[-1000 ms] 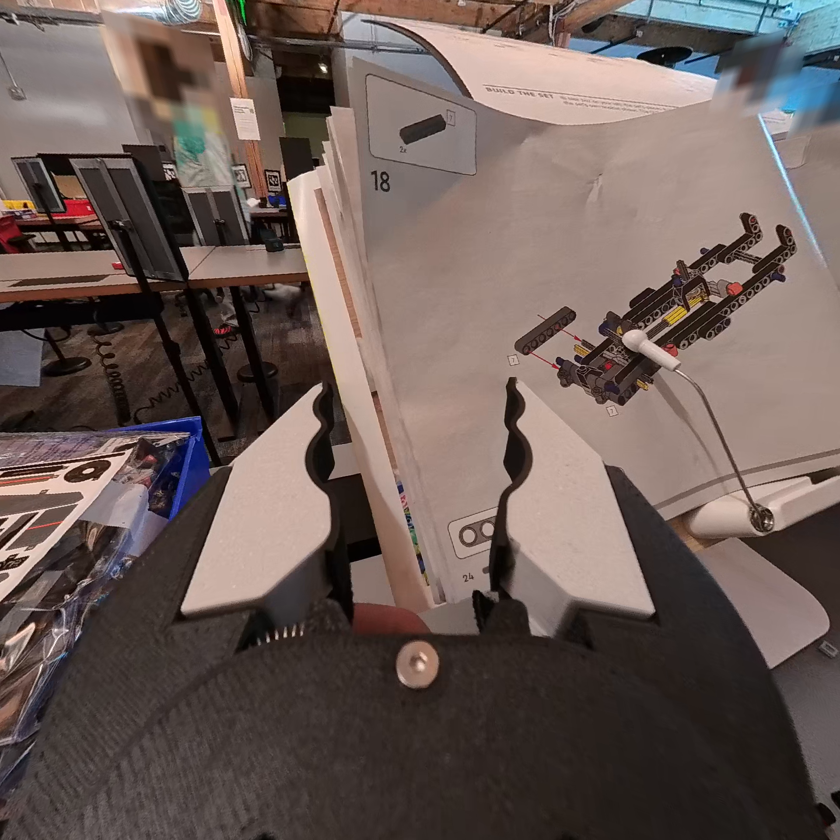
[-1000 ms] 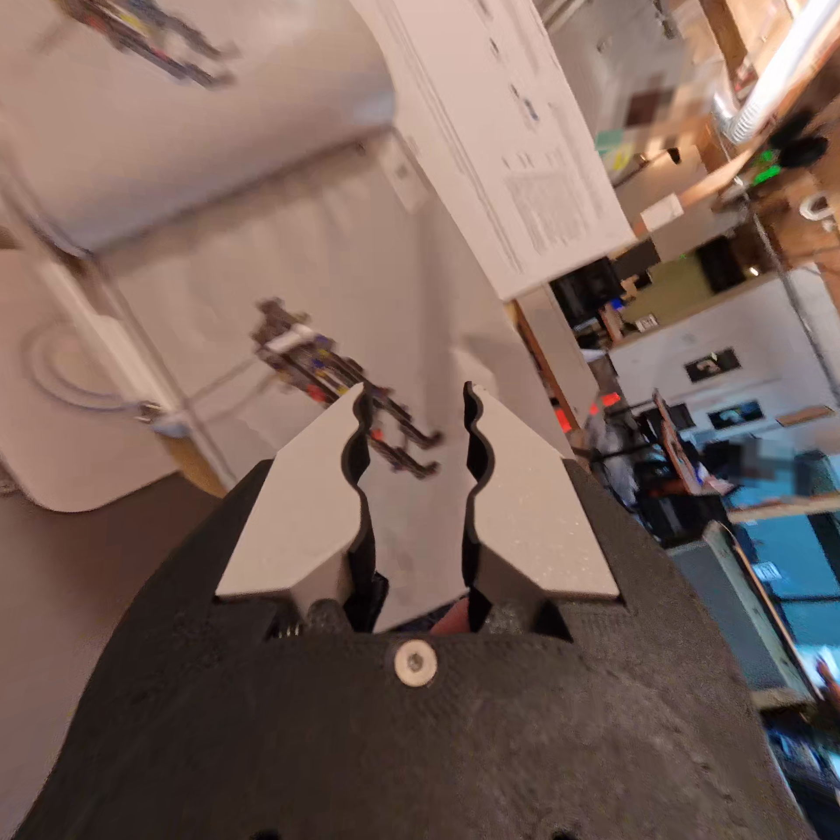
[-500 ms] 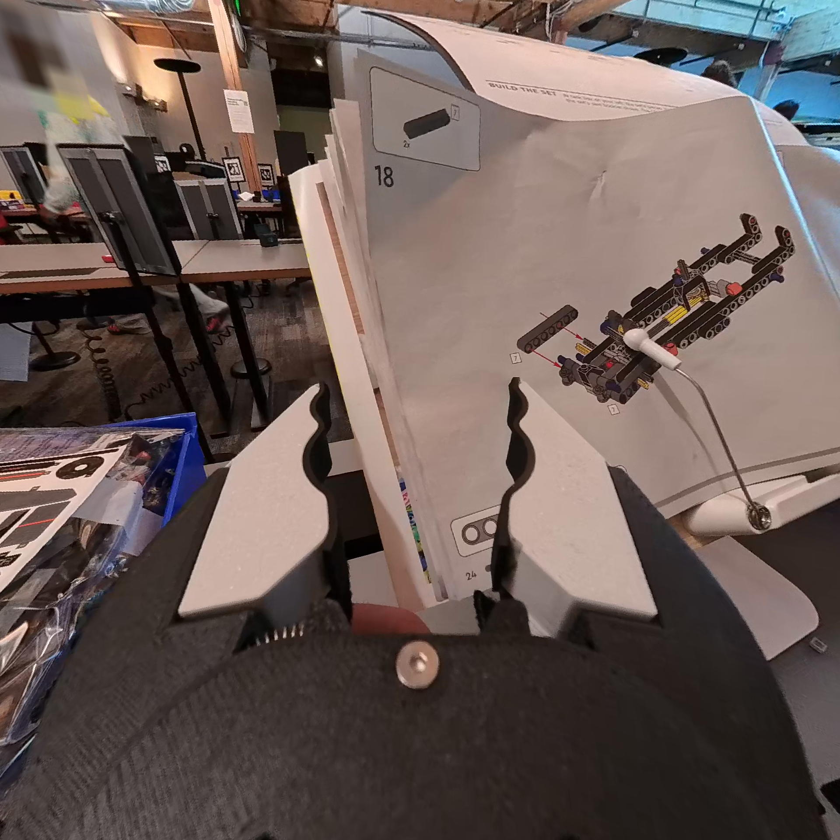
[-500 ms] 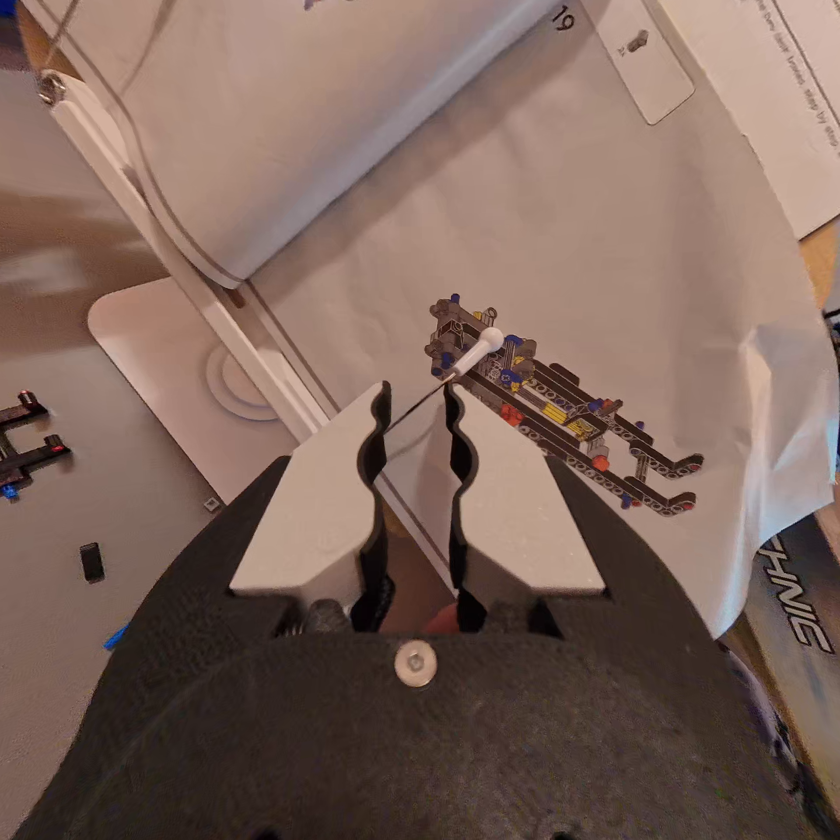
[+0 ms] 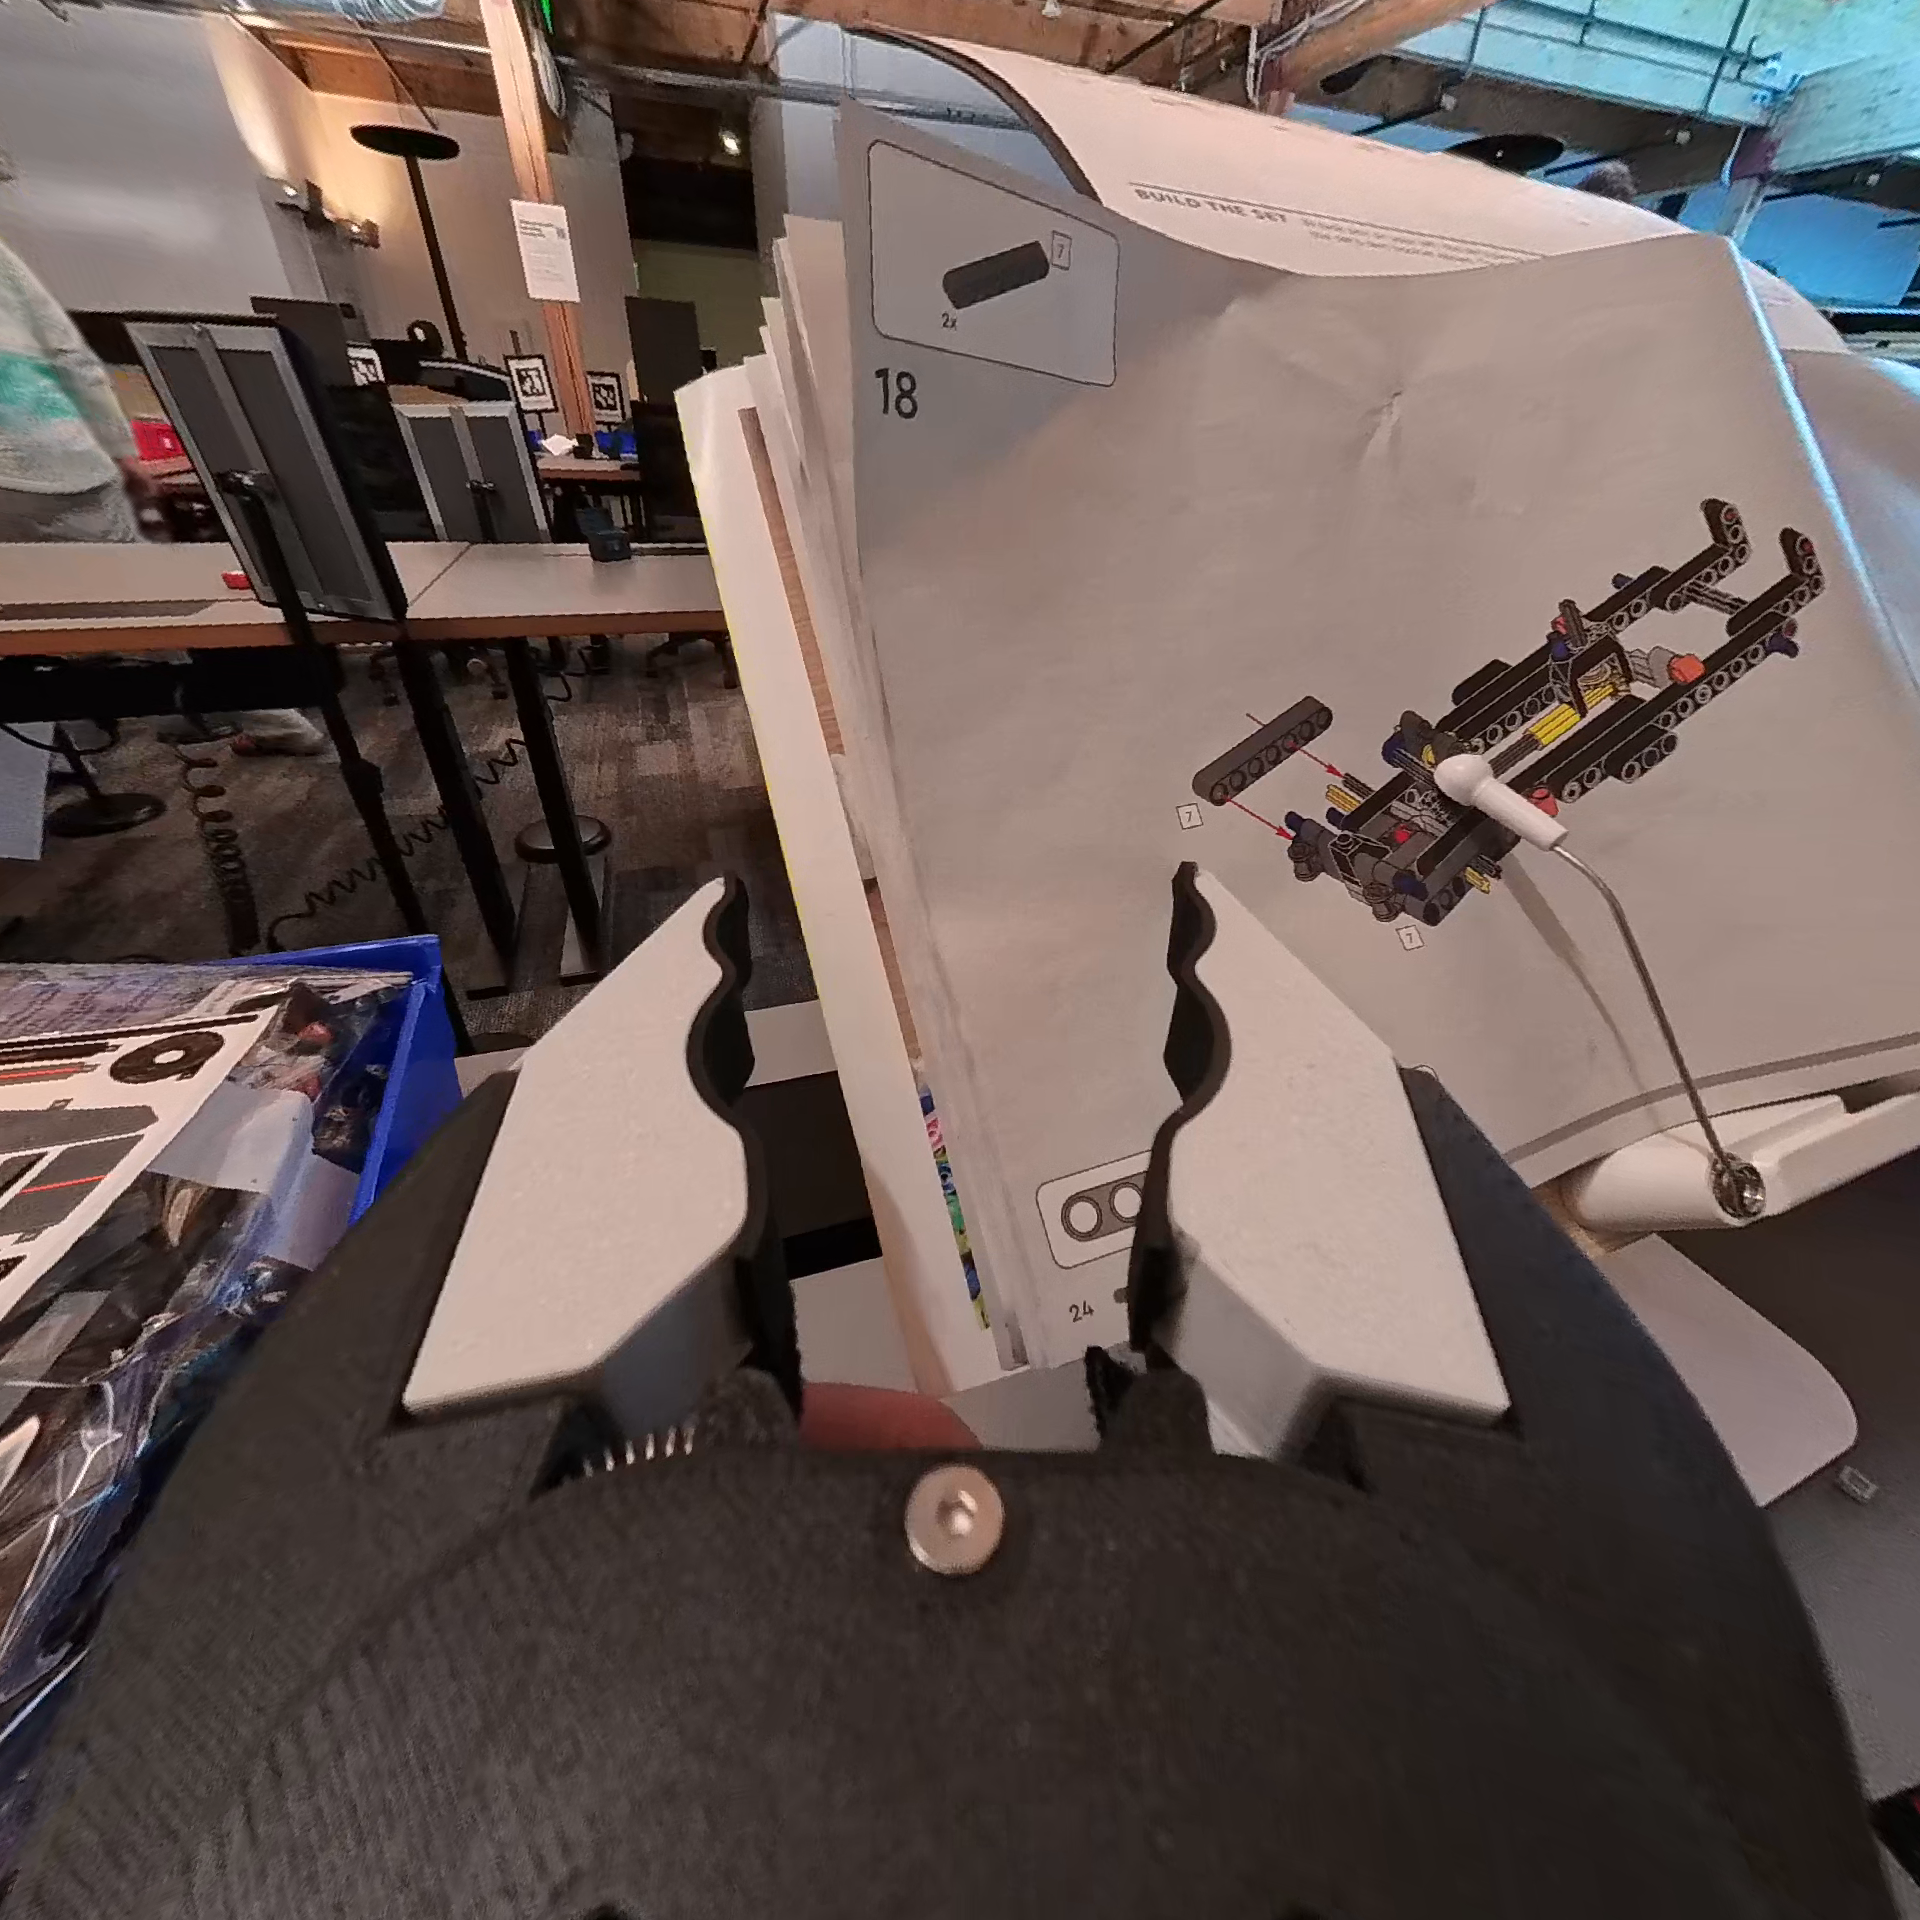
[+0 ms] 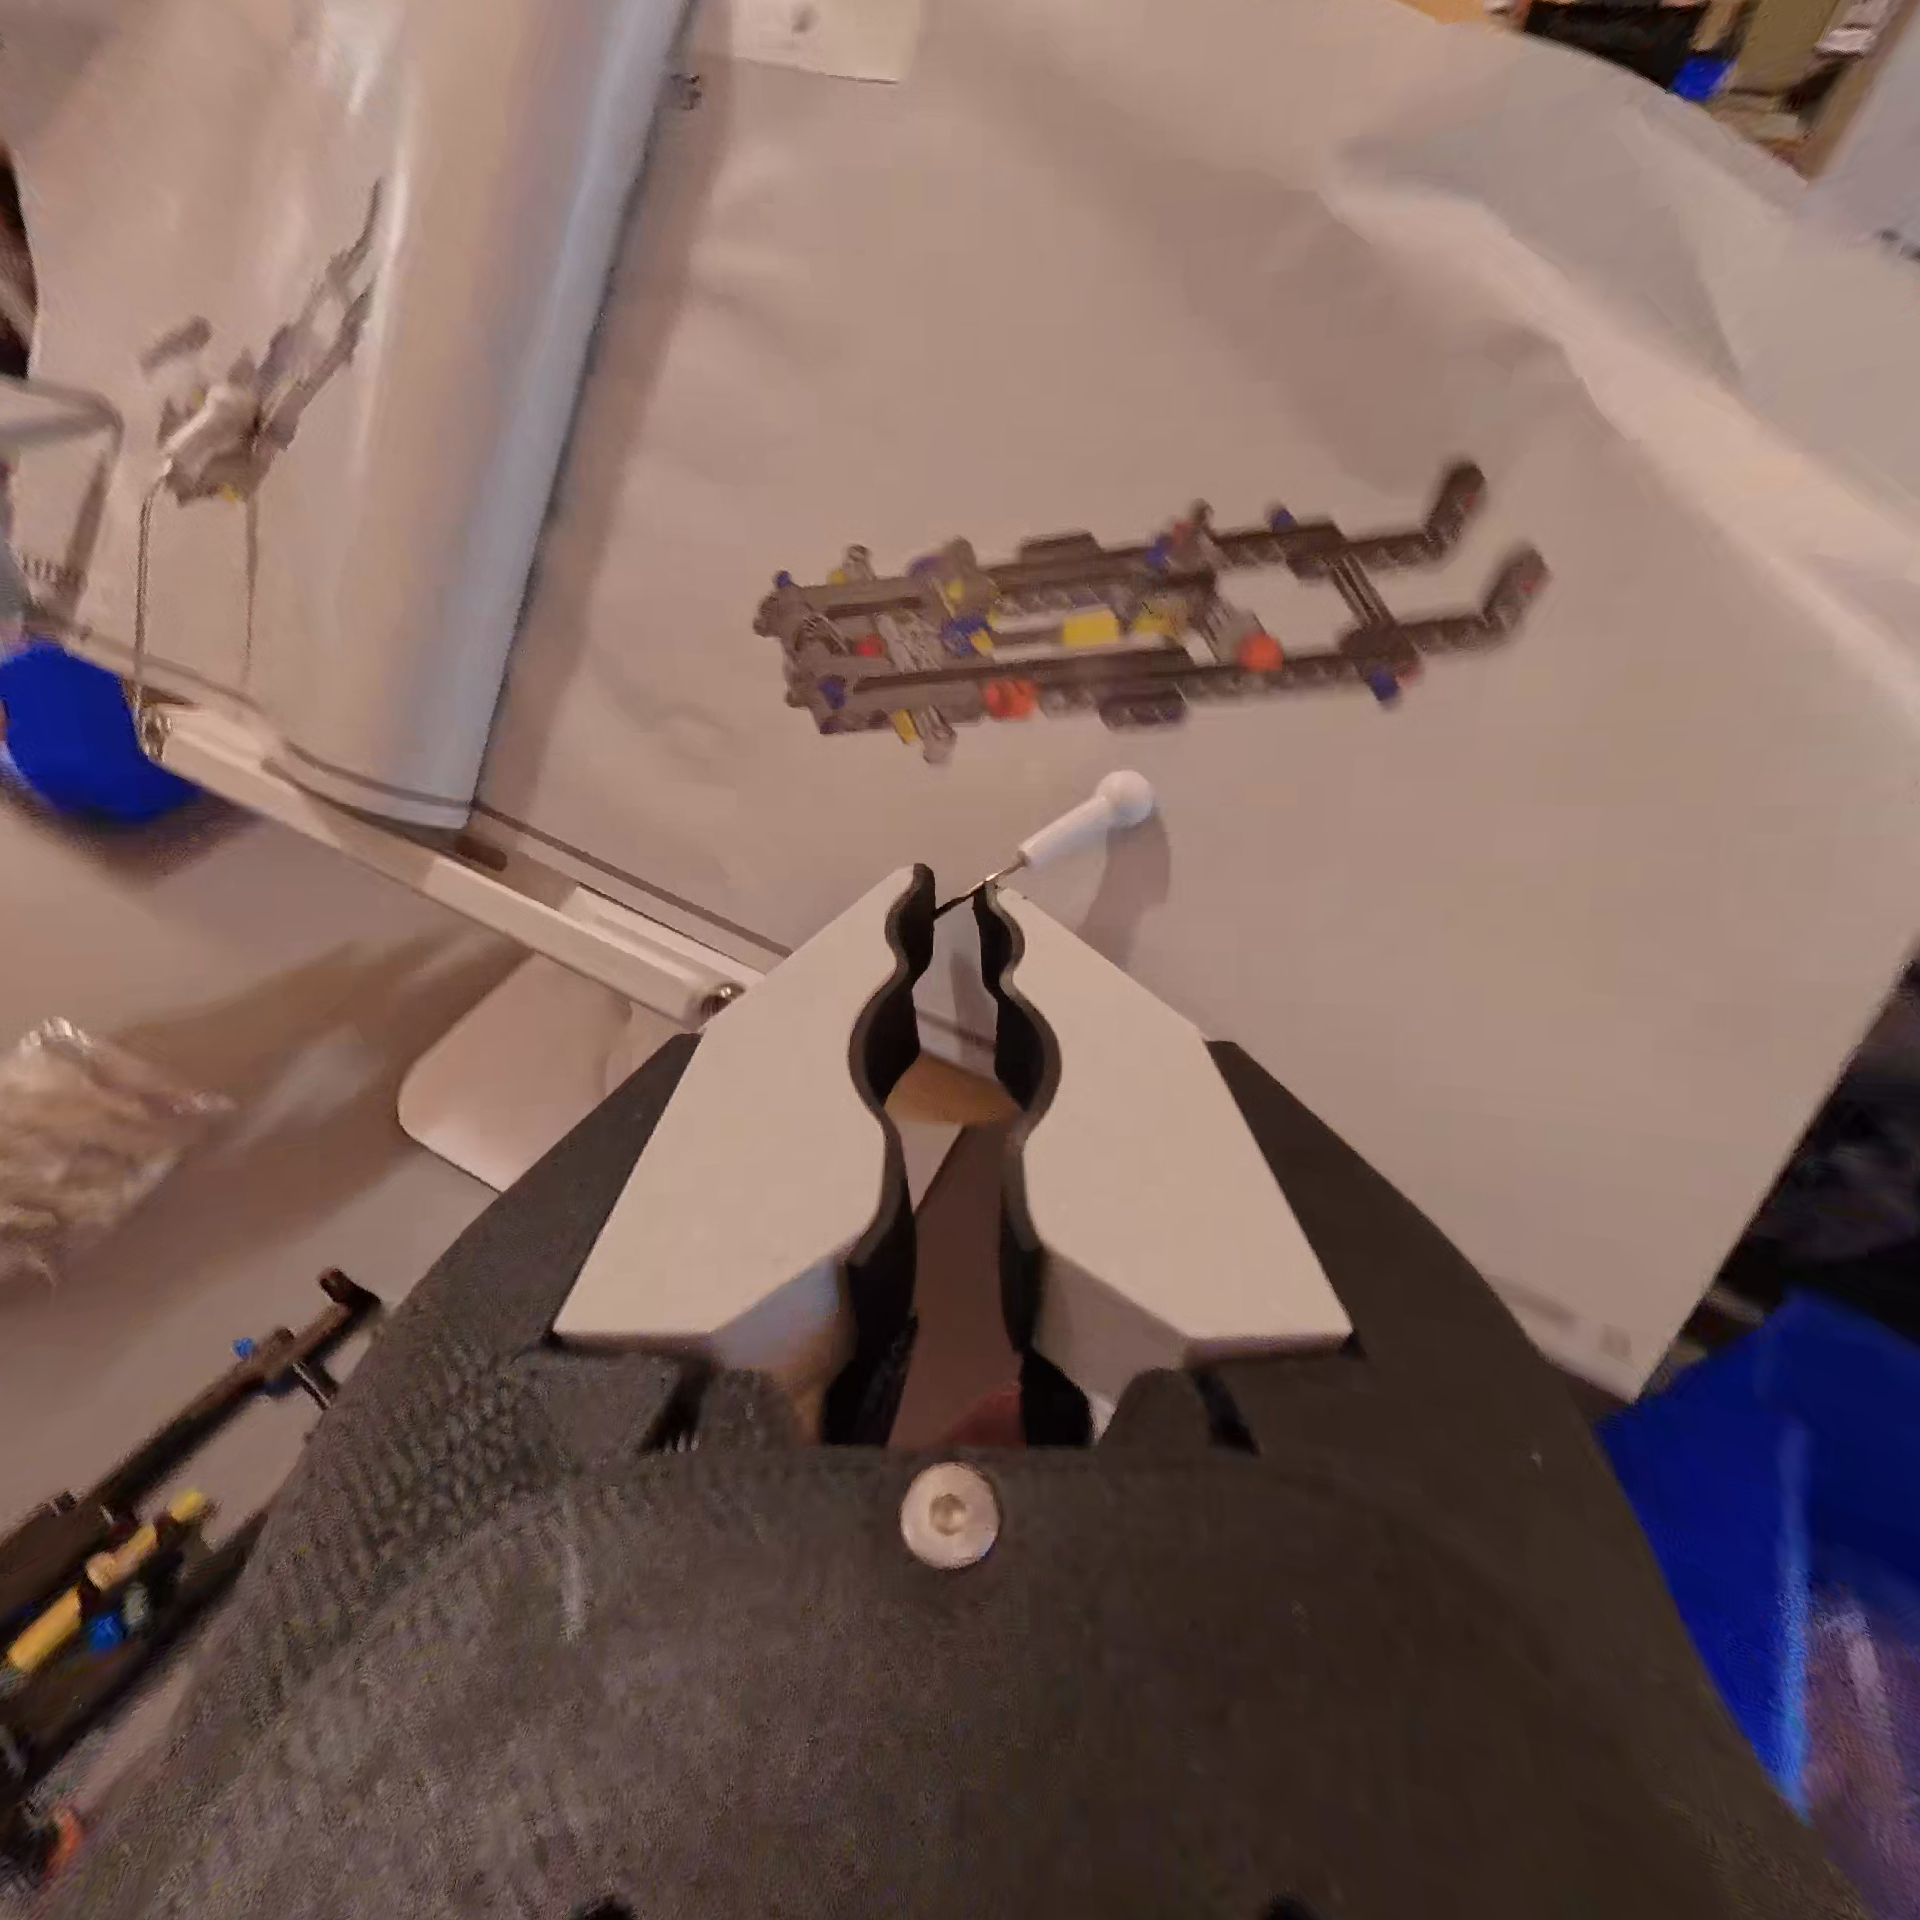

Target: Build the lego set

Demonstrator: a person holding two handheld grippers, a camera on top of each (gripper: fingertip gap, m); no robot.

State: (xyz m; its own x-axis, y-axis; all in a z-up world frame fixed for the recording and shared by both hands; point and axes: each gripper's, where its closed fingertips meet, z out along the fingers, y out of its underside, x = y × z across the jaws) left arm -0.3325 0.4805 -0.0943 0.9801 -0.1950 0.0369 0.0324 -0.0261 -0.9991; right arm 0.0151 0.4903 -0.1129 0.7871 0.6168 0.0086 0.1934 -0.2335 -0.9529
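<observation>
— What sort of place is this?
— An open-plan office or lab in a converted industrial building: exposed timber beams (image 5: 1039,21) overhead at 12 o'clock, long desks (image 5: 312,603) at 10 o'clock
— Anything else?
— Monitors on stands (image 5: 260,468), square black-and-white marker tags (image 5: 530,379) at 11 o'clock, coiled cables on the carpet (image 5: 223,842), a person (image 5: 52,416) walking by at 9 o'clock

left tool (image 5: 951,904) | jaws spread wide, nothing between them; right tool (image 6: 951,896) | jaws nearly closed, tips pinching a thin wire
</observation>
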